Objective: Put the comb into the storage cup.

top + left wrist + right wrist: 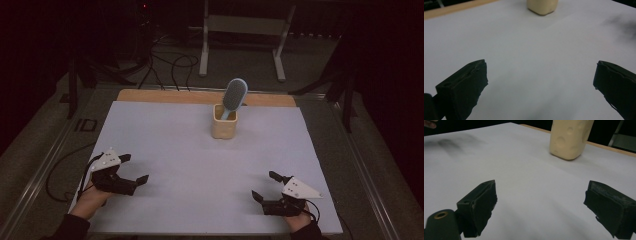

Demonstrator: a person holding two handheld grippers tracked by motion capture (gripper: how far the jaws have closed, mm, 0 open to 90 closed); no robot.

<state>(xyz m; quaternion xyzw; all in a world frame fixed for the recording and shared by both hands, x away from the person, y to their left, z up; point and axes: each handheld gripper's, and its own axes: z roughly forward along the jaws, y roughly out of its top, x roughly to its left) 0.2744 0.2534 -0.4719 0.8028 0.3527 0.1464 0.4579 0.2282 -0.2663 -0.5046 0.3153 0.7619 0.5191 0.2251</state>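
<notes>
A cream holder cup [224, 122] stands upright toward the back middle of the white sheet [190, 165]. A light blue hairbrush [234, 95] stands in it, bristle head up and leaning right. My left gripper [135, 169] rests near the front left of the sheet, open, with nothing between its jaws. My right gripper [264, 185] sits at the front right, open and empty too. The cup's base [541, 6] shows at the top of the left gripper view, and the cup [569, 138] stands ahead to the right in the right gripper view.
The white sheet covers a wooden table whose back edge [200, 96] shows as a tan strip. A metal stand [242, 35] and cables [170, 65] lie on the dark floor beyond. A metal rail [45, 165] runs along the table's left side.
</notes>
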